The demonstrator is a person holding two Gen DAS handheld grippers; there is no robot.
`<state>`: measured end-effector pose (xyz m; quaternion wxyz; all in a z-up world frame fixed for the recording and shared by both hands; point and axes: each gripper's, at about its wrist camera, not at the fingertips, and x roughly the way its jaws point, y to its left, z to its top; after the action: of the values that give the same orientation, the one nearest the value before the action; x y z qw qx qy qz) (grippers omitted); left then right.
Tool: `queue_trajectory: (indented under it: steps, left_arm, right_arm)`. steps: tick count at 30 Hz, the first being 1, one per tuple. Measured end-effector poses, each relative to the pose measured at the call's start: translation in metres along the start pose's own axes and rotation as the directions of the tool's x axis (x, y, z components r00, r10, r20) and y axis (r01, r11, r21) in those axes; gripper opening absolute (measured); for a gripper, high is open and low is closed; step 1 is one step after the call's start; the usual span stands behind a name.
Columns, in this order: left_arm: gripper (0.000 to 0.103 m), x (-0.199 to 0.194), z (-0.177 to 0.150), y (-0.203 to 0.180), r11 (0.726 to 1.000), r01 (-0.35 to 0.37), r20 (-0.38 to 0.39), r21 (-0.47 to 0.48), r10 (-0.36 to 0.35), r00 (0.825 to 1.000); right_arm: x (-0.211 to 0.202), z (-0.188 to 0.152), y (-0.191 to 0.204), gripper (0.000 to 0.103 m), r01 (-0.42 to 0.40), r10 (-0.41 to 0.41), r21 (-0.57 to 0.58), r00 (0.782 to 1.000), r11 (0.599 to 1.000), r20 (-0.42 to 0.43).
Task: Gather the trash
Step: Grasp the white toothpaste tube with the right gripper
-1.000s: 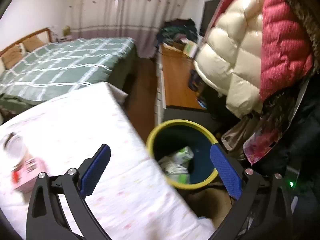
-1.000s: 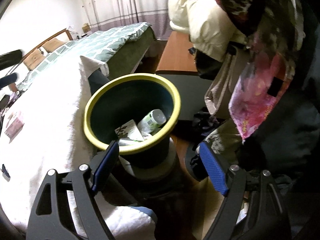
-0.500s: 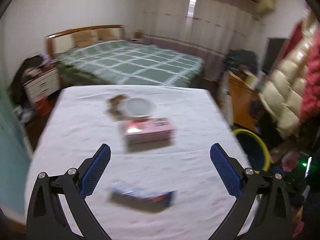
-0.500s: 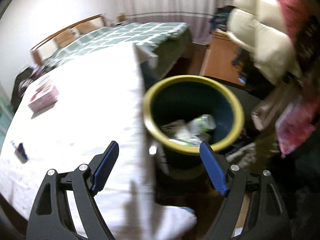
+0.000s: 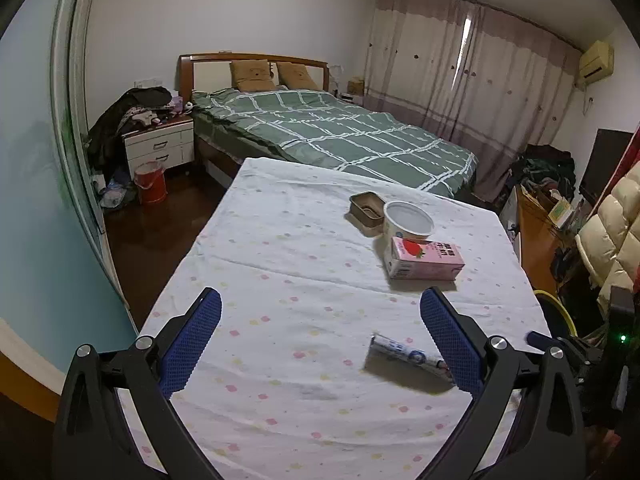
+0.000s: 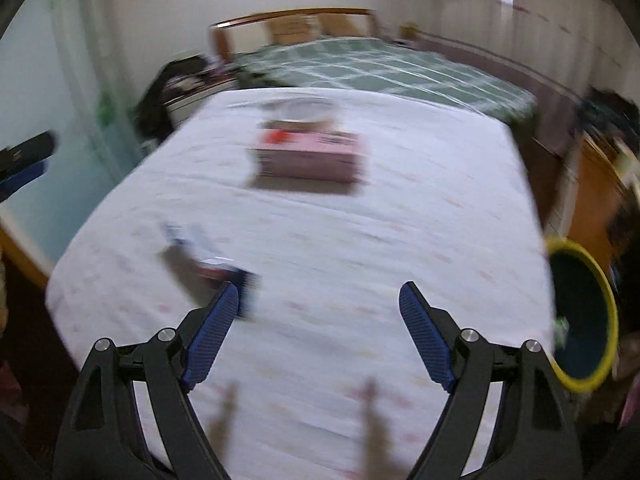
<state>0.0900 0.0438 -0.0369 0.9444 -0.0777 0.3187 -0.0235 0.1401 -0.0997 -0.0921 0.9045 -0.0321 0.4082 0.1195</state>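
Jaws of left gripper [image 5: 320, 322] and right gripper [image 6: 318, 306] both wide apart, empty, above the table [image 5: 280, 280].

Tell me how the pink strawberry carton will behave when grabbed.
The pink carton lies flat on its broad side, so it is unlikely to roll. It is probably light and empty, as trash. Its thin walls may dent under a squeeze.

Black gripper frames, blue textured fingers [image 5: 191, 337], silver screws
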Motion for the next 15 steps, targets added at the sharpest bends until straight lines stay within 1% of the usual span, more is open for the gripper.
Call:
queue_trajectory:
  steps: [3,4,6,9,11,13,15]
  left_arm:
    - [0.098,0.000,-0.002,0.005,1.000,-0.011,0.005,-0.005,0.011,1.000]
    - [0.098,0.000,-0.003,0.010,1.000,-0.015,0.005,-0.007,0.015,1.000]
    - [0.098,0.000,-0.003,0.007,1.000,-0.021,0.002,-0.013,0.021,1.000]
    - [0.098,0.000,-0.005,0.012,0.999,-0.027,-0.002,-0.029,0.027,1.000]
    - [0.098,0.001,-0.005,0.016,0.999,-0.030,-0.006,-0.037,0.030,1.000]
    - [0.098,0.003,-0.004,0.017,0.999,-0.031,-0.010,-0.041,0.031,0.999]
    - [0.098,0.004,-0.004,0.017,0.999,-0.030,-0.010,-0.042,0.029,1.000]
  right_arm:
    - [0.015,0.014,0.034,0.078,-0.054,0.053,-0.094,0.998,0.994,-0.014]
    - [0.018,0.016,0.040,0.078,-0.063,0.062,-0.114,0.998,0.991,-0.018]
    - [0.030,0.020,0.051,0.078,-0.064,0.059,-0.149,0.998,0.987,-0.037]
    - [0.052,0.023,0.066,0.078,-0.062,0.047,-0.188,0.995,0.980,-0.082]
    - [0.065,0.023,0.072,0.074,-0.052,0.029,-0.213,0.994,0.976,-0.109]
    - [0.074,0.024,0.070,0.064,-0.046,0.015,-0.225,0.991,0.973,-0.136]
    - [0.079,0.024,0.068,0.058,-0.050,0.015,-0.224,0.988,0.973,-0.153]
